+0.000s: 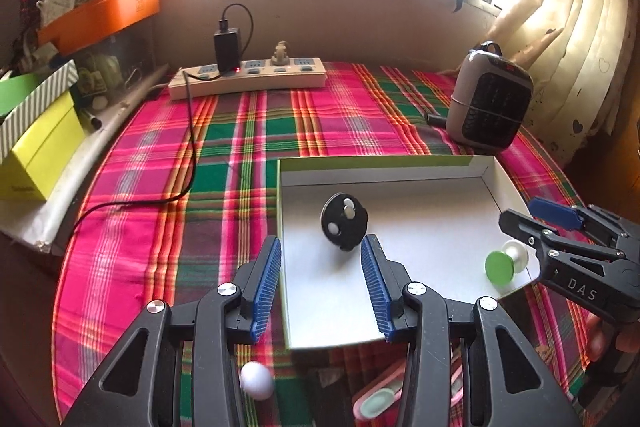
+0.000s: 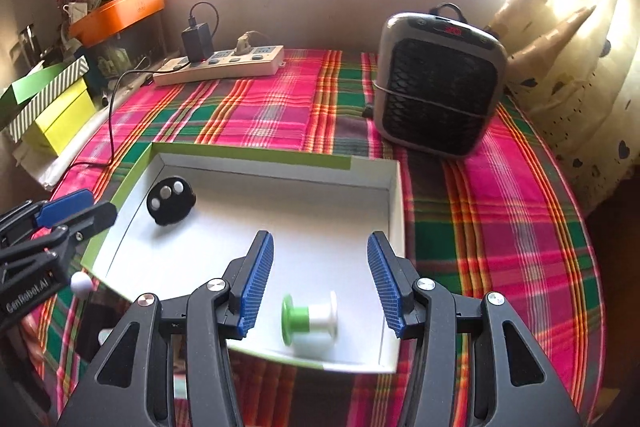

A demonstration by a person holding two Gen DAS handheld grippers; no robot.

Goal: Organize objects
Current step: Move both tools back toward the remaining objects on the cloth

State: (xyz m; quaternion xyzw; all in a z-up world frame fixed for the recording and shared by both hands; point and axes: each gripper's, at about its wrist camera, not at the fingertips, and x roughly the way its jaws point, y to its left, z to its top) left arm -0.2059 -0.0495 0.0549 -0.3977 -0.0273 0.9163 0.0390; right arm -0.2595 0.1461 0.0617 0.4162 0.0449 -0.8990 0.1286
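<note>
Left wrist view: your left gripper [image 1: 320, 269] hangs with its blue pads apart and nothing between them, straddling the near-left wall of the shallow white box [image 1: 502, 179], the landmark here. Inside the box, toward its left side, a black round disc [image 1: 343, 221] with three pale studs stands tilted on edge. At the box's near-right corner lies a green-and-white spool [image 1: 505, 263], green face toward you. Your right gripper [image 1: 520, 221] enters from beyond the box's right wall; from here you cannot tell how its jaws stand. Nearer than the box, a white ball [image 1: 257, 379] and a pink-and-mint object [image 1: 378, 401] lie on the cloth, the latter largely hidden behind the gripper's frame, so what it is stays unclear.

Right wrist view: your right gripper [image 2: 320, 277] holds its pads apart, empty, above the box's [image 2: 394, 195] near half. The spool [image 2: 310, 319] lies on its side below them, slightly blurred, touching neither pad. The disc [image 2: 170, 201] sits in the box's far-left corner. Your left gripper [image 2: 86, 209] reaches over the left wall.

The box rests on a pink, green and red plaid cloth [image 2: 500, 227]. Beyond it stand a grey heater [image 2: 438, 83], a power strip [image 2: 220, 65] with a black charger plugged in, and a bright window; left of it, yellow and striped cartons [image 2: 56, 107].
</note>
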